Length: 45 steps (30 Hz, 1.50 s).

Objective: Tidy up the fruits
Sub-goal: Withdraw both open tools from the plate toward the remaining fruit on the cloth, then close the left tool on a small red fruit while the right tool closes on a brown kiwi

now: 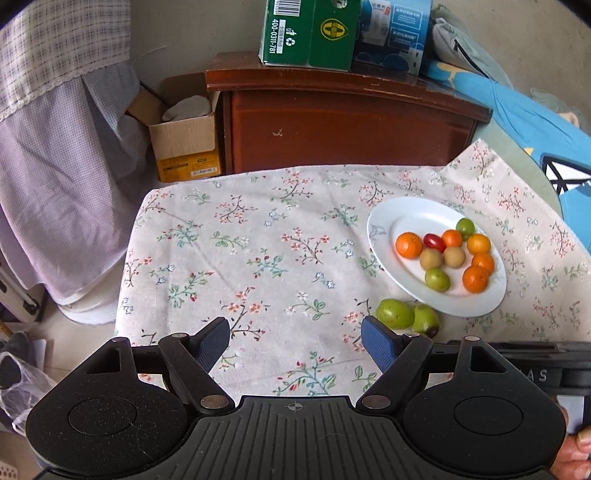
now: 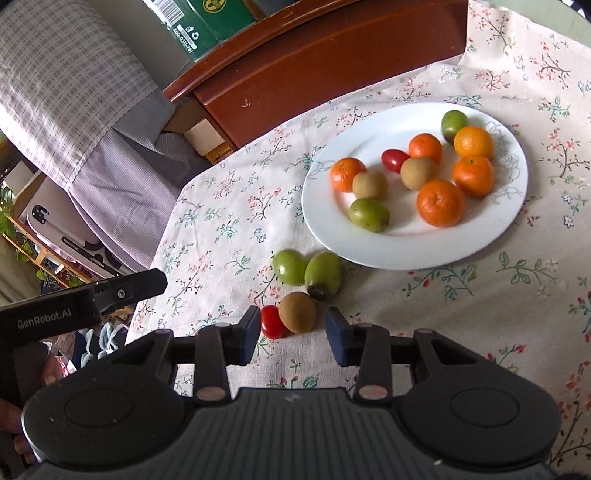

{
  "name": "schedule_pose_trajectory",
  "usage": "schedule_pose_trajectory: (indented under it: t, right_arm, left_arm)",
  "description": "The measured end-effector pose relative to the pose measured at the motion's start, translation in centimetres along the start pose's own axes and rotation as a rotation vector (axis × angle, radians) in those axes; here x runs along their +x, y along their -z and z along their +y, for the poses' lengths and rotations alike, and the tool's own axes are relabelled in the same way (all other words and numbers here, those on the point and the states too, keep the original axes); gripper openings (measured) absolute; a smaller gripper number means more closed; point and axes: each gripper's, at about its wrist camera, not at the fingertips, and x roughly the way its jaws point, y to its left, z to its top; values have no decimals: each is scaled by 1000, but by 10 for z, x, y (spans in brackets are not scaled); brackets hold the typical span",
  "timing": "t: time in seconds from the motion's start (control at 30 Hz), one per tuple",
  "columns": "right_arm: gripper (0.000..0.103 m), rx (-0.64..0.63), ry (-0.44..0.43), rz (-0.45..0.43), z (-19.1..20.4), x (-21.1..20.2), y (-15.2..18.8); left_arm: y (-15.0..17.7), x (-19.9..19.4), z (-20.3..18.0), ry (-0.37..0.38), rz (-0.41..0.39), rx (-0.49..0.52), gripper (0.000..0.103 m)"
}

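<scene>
A white plate [image 1: 406, 210] [image 2: 369, 251] holds several small oranges, green and brown fruits and a red tomato. On the floral cloth beside its near rim lie two green fruits [image 2: 290, 266] [image 2: 323, 271] [image 1: 395, 314]. A brown kiwi [image 2: 297, 312] and a red cherry tomato [image 2: 271, 323] lie closer still. My right gripper [image 2: 293, 325] hovers just behind these two. Its jaws stand apart, with the kiwi at the mouth of the gap and neither pad touching it. My left gripper [image 1: 295, 332] is wide open over bare cloth, left of the green fruits.
A dark wooden cabinet [image 1: 332, 122] with a green carton [image 1: 306, 33] stands behind the table. A cardboard box [image 1: 184, 144] and draped checked fabric [image 1: 55, 166] sit at the left, past the table's edge. Blue fabric [image 1: 524, 118] lies at the right.
</scene>
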Motion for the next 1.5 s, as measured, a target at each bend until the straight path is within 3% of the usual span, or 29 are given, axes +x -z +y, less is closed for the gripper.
schedule_pose_trajectory:
  t: [0.27, 0.4, 0.67, 0.9, 1.1, 1.2, 1.27, 1.5]
  right_arm:
    - [33, -7, 12, 20, 0, 13, 1]
    - [24, -11, 19, 12, 0, 15, 2]
    - [23, -9, 27, -7, 1, -4, -3]
    - [23, 67, 68, -20, -10, -25, -2]
    - [23, 102, 113, 1, -16, -27, 6]
    - [23, 114, 134, 9, -21, -24, 7]
    - [24, 128, 148, 16, -23, -22, 8]
    - [27, 146, 145, 15, -24, -20, 9]
  left_arm:
    - [13, 7, -14, 25, 36, 99, 80]
    - [18, 10, -27, 35, 41, 164, 80]
    - [25, 21, -42, 64, 60, 216, 78]
    - [29, 31, -56, 102, 59, 247, 76]
    - [29, 38, -63, 151, 54, 252, 66]
    - [30, 43, -64, 158, 49, 250, 66]
    - [30, 46, -64, 161, 51, 247, 58]
    - [31, 53, -66, 175, 58, 251, 52]
